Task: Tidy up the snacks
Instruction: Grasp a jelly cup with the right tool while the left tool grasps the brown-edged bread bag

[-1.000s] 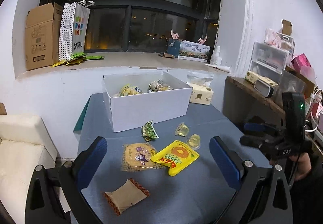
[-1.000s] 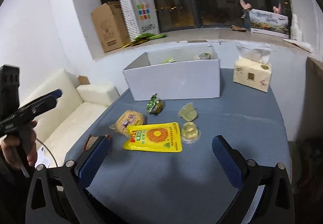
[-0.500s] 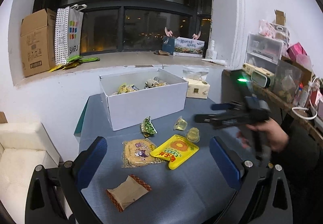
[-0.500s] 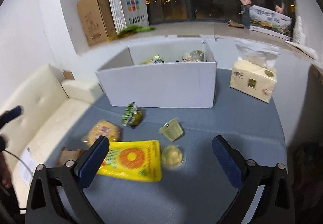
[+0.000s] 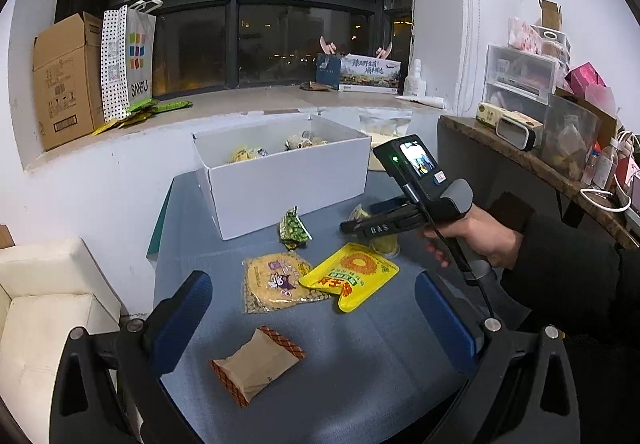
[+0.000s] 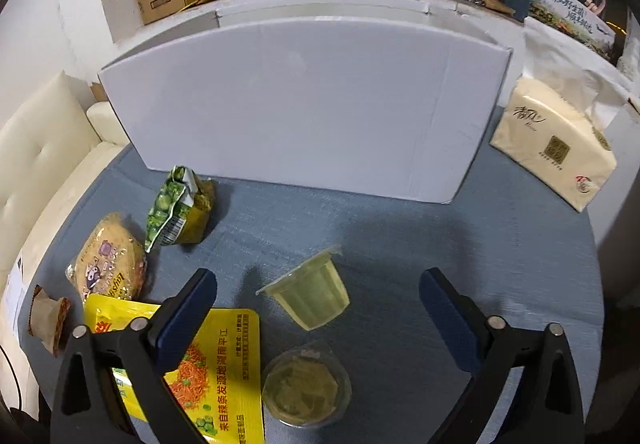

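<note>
Both our claws stand wide with nothing between their pads. Our right gripper [image 6: 318,308] points down at the tipped jelly cup [image 6: 310,294], and its jaws are closing; the cup sits in the gap but neither pad touches it yet. Our left gripper [image 5: 310,314] hangs back over the near side of the blue table [image 5: 360,364], above the brown pastry packet [image 5: 256,364].

We judge the tipped jelly cup the next thing to go into the white box [image 6: 304,103], which stands just behind it. It lies on its side near the middle of the table, with a second jelly cup [image 6: 306,390] upright just in front of it and the yellow pouch [image 6: 216,372] beside that.

We expect the cup to be light, with thin plastic walls that give under pressure and a smooth, tapered surface that may slip or roll. We would take it across the ribbed body, close to the wider rim, where the flange can catch on a pad, and squeeze gently so that the foil lid does not burst.
</note>
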`<state>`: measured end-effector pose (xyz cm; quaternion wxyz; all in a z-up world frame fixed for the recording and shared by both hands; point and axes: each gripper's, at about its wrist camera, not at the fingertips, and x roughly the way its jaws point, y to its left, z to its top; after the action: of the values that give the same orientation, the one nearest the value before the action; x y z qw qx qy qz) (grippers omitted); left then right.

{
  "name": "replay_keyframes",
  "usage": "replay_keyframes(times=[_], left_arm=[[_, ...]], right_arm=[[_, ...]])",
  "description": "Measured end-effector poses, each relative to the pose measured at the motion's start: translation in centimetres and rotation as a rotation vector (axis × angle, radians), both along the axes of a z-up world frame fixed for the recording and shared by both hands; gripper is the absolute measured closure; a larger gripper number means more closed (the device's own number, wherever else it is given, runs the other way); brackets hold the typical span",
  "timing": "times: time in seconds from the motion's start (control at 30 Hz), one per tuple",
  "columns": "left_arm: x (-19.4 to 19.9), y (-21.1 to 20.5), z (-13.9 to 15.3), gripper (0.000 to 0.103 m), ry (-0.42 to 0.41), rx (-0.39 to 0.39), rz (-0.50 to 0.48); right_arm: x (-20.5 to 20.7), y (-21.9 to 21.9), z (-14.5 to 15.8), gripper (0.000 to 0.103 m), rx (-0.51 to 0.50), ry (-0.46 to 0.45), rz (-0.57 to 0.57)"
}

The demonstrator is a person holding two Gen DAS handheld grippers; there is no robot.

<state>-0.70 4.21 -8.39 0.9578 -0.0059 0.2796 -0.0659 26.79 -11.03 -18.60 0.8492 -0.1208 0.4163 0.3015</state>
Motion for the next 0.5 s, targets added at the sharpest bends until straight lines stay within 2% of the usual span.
replay_keyframes(times=[0.03, 0.07, 0.17, 0.27, 0.3, 0.43, 0.5], left_arm=[[0.1, 0.0, -0.2, 0.0, 0.004, 0.003, 0.001], [0.1, 0.0, -0.2, 0.0, 0.007, 0.005, 0.001], [0.2, 0.2, -0.6, 0.0, 0.016, 0.003, -0.009], [0.6, 0.3, -1.3, 0.0, 0.029, 0.09, -0.052], [1.0, 0.5, -1.8, 0.0, 0.053, 0.108, -0.055], [2.4, 1.7, -4.5, 0.0, 0.166, 0.101, -0.119], [3.3, 2.2, -6.1, 0.0, 0.227, 0.13, -0.154]], right_arm=[[0.1, 0.1, -0.1, 0.043, -0.003, 0.003, 0.001], [0.3, 0.2, -0.4, 0.053, -0.01, 0.027, 0.006], [0.1, -0.1, -0.5, 0.054, -0.002, 0.023, 0.016], [-0.5, -0.8, 0.1, 0.054, 0.026, 0.016, 0.013], [-0.7, -1.2, 0.5, 0.054, 0.045, 0.015, 0.01], [-3.0, -2.8, 2.6, 0.053, 0.131, -0.007, 0.013], [-4.6, -3.8, 3.9, 0.053, 0.178, -0.027, 0.025]])
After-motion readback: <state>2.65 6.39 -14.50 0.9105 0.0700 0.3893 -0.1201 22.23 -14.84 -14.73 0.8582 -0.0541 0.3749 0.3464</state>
